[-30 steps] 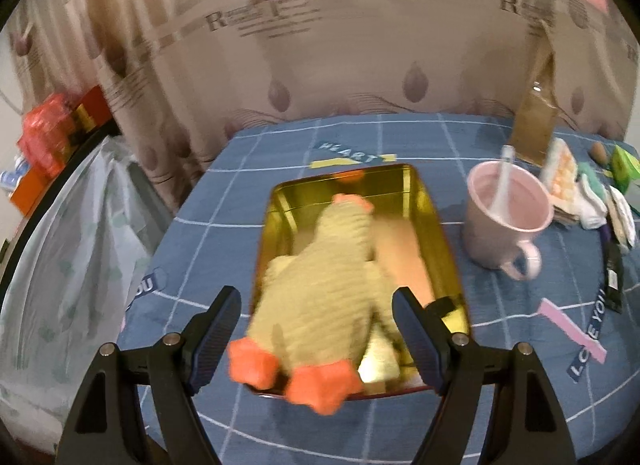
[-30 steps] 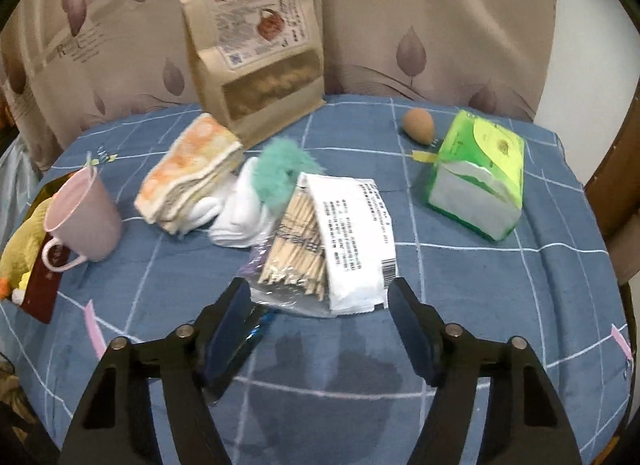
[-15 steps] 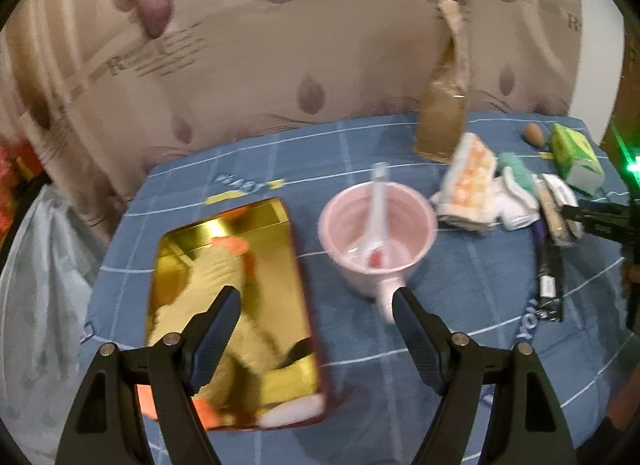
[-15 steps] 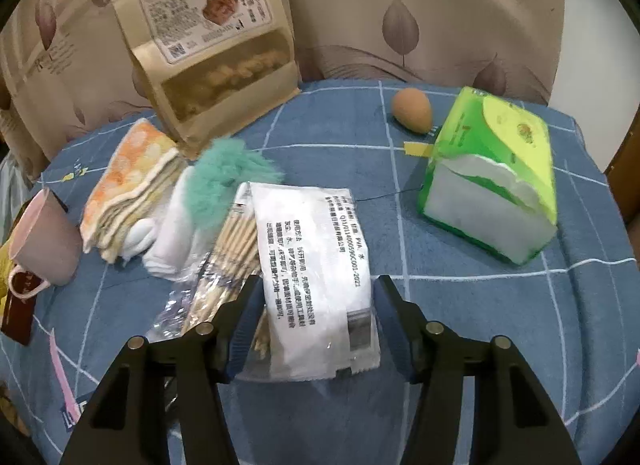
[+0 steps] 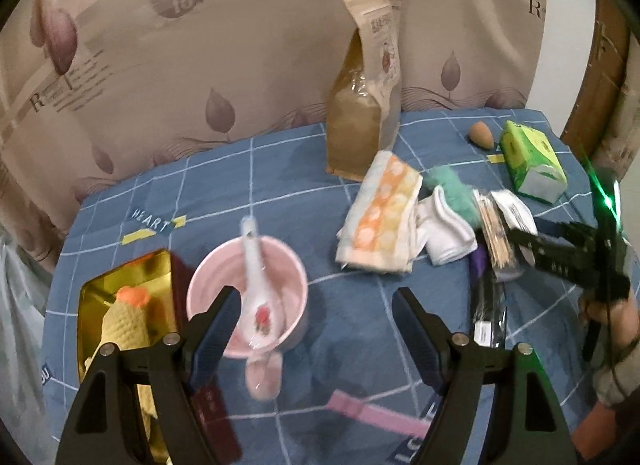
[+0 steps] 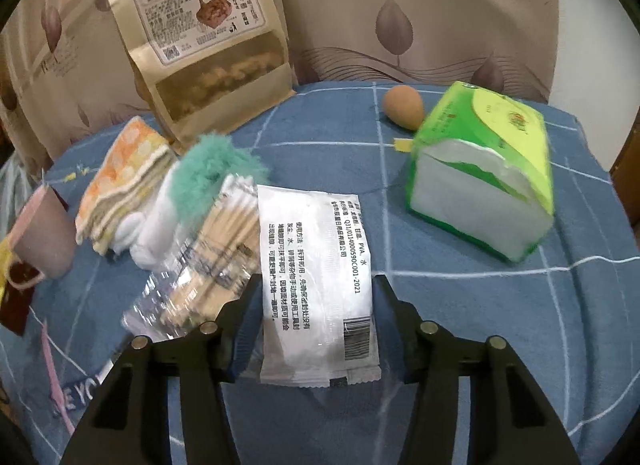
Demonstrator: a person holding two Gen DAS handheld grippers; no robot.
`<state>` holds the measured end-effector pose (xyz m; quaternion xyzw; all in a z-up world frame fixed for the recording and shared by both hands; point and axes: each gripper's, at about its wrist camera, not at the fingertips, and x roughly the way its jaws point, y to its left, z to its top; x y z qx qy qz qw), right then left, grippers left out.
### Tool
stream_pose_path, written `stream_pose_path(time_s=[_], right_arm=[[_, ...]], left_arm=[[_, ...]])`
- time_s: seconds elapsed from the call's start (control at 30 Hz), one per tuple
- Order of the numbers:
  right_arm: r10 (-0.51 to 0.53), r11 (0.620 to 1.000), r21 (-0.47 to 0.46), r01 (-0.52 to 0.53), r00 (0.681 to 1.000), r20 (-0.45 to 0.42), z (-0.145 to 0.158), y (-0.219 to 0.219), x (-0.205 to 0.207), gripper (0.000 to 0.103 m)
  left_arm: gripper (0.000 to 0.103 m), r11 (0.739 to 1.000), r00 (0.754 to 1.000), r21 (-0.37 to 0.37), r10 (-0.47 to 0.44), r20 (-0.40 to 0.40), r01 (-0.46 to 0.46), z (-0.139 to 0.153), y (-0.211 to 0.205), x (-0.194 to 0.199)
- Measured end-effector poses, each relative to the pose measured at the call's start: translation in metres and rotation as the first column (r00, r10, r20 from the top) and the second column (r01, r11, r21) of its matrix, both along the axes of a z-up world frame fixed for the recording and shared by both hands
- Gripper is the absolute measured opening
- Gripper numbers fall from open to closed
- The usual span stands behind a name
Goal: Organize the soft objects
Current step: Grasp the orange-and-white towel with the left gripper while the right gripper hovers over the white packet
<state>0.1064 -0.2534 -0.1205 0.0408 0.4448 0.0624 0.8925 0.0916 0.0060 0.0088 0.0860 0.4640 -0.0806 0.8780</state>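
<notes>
My right tool (image 6: 316, 317) straddles the white sachet (image 6: 316, 281); its jaws are closing, and I can't tell whether the pads press the packet yet. The sachet's near end overlaps the clear bag of cotton swabs (image 6: 208, 261), whose lower part is hidden behind the left finger. My left tool (image 5: 316, 325) hangs released with nothing between its fingers, above the blue checked surface (image 5: 348, 305) beside the pink mug (image 5: 248, 297). The yellow plush duck (image 5: 124, 325) lies in the gold tin (image 5: 160, 269) at the surface's left edge, mostly cut off by the tool's arm. The folded towel (image 5: 380, 217), white socks (image 5: 444, 229) and teal fluff (image 5: 452, 189) sit mid-surface, blurred.
</notes>
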Motion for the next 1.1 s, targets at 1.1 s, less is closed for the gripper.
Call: stream_pose_path(time_s=[1.1], right_arm=[[-0.031, 0.997, -0.067, 0.031, 0.999, 0.011, -0.014, -0.013, -0.021, 0.052]], left_arm=[[0.075, 0.994, 0.963, 0.004, -0.103, -0.250, 0.107, -0.084, -0.085, 0.129]])
